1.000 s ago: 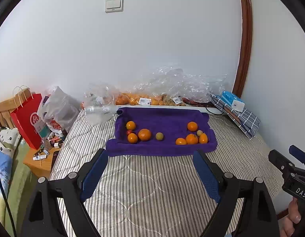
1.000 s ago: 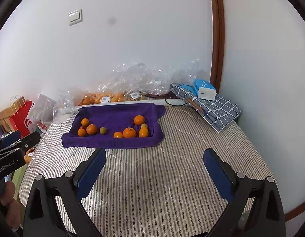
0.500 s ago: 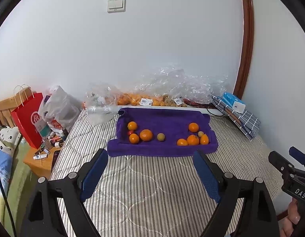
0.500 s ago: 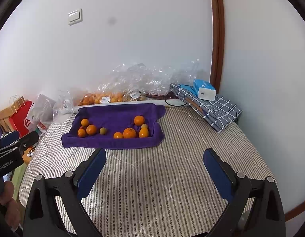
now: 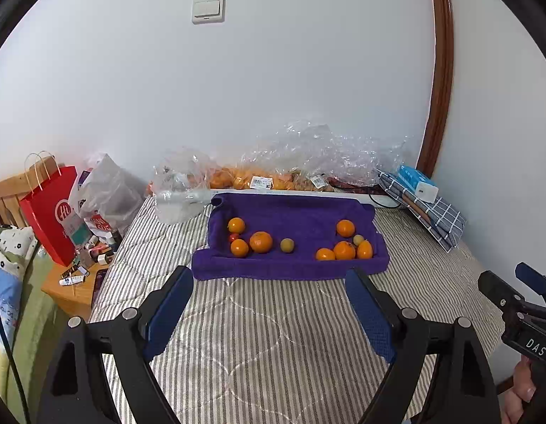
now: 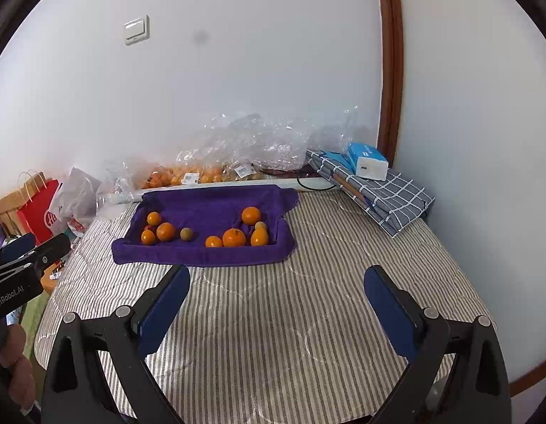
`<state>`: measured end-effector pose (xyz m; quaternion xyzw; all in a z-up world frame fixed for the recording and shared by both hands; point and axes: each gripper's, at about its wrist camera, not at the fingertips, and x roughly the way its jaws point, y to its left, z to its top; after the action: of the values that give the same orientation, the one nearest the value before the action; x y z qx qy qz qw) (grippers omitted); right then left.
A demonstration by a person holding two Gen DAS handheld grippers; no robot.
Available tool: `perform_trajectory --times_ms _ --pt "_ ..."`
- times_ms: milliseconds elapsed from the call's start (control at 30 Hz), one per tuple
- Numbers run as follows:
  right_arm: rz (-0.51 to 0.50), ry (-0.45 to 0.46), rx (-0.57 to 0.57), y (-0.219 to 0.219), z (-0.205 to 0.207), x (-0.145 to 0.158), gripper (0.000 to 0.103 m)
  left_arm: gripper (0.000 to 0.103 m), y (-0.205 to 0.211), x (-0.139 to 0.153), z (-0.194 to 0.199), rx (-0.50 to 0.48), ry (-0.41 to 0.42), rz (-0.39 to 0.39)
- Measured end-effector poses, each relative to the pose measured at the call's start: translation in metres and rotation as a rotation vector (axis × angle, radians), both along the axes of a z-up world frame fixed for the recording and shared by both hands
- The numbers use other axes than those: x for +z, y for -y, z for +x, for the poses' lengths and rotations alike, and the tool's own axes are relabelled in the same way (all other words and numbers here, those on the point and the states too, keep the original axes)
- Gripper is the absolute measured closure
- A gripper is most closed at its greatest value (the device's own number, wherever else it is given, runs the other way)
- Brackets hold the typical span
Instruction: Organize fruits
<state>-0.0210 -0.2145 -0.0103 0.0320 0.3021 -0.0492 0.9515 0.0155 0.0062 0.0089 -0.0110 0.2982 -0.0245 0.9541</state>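
Observation:
A purple towel (image 5: 290,208) (image 6: 216,205) lies on the striped bed with fruit on it. On its left sit several oranges (image 5: 260,241) (image 6: 165,231), a small red fruit (image 5: 233,237) and a greenish fruit (image 5: 287,245) (image 6: 186,234). On its right lie more oranges (image 5: 344,250) (image 6: 234,237) and a small pale fruit (image 5: 358,239). My left gripper (image 5: 269,282) hangs open over the bed, short of the towel's near edge, with nothing between its fingers. My right gripper (image 6: 278,284) is open too, nearer than the towel and to its right.
Clear plastic bags (image 5: 308,162) with more oranges line the wall behind the towel. A folded checked cloth (image 6: 386,190) with a blue box (image 6: 366,160) lies at the back right. A red paper bag (image 5: 48,208) and a cluttered bedside stand (image 5: 71,282) are at the left.

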Motion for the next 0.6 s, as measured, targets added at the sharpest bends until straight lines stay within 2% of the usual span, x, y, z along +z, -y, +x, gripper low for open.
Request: perform_trajectory --times_ms 600 --pt "0.002 0.004 0.0 -0.0017 -0.0017 -0.0008 0.005 0.016 -0.0037 0.0031 0.0009 -0.012 0.01 0.0"
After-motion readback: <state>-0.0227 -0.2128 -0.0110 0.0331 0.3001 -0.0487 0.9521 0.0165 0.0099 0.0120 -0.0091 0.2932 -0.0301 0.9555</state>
